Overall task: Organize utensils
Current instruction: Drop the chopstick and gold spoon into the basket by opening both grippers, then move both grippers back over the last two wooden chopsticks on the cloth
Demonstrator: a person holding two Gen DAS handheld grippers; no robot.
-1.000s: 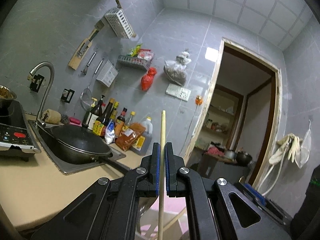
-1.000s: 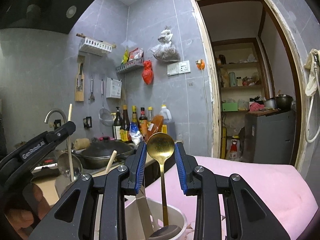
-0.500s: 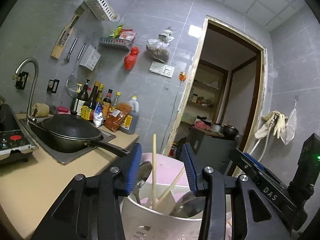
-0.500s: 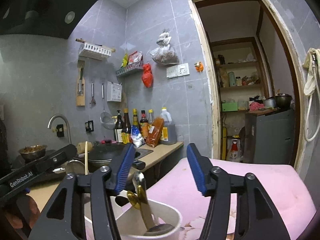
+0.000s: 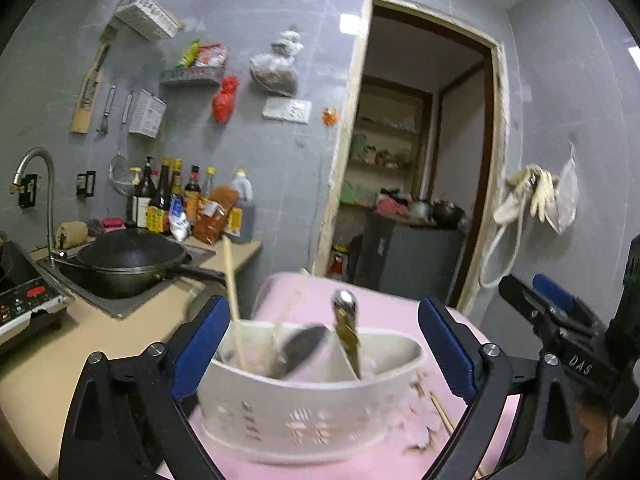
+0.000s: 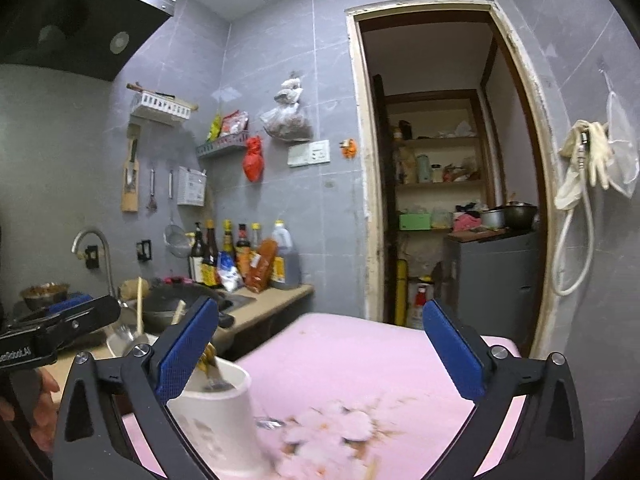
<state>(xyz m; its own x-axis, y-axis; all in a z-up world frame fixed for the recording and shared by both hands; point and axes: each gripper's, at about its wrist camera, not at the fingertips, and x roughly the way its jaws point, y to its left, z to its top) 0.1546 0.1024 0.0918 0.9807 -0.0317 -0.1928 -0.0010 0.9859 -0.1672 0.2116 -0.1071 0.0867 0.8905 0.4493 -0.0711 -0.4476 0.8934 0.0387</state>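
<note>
Both hand-held grippers stand spread with nothing between their blue pads: the left gripper (image 5: pixel 324 356) has just been opening, its jaws now either side of the white perforated plastic utensil caddy (image 5: pixel 304 404) without touching it, and the right gripper (image 6: pixel 320 354) has likewise just been opening, over the pink flowered tablecloth (image 6: pixel 360 364). The caddy sits on that cloth beside the tan kitchen counter (image 5: pixel 80 332). In its left compartment a pale wooden chopstick (image 5: pixel 232 292) leans upright next to a dark-bowled metal ladle (image 5: pixel 300 348); past the divider, a gold-coloured metal spoon (image 5: pixel 348 336) stands tilted, handle end up. The scene is motion-blurred, so finer detail inside the caddy cannot be told. By my reading the drop-off step is done for this pair of utensils: chopstick and spoon each stand free in their own section. Another wooden chopstick (image 5: pixel 442 412) lies loose on the cloth just right of the caddy, so sorting looks unfinished. The next move likely calls for drawing both grippers clear without knocking the light caddy, then lowering one over that flat stick, a thin thing that needs a careful, level pinch.
</note>
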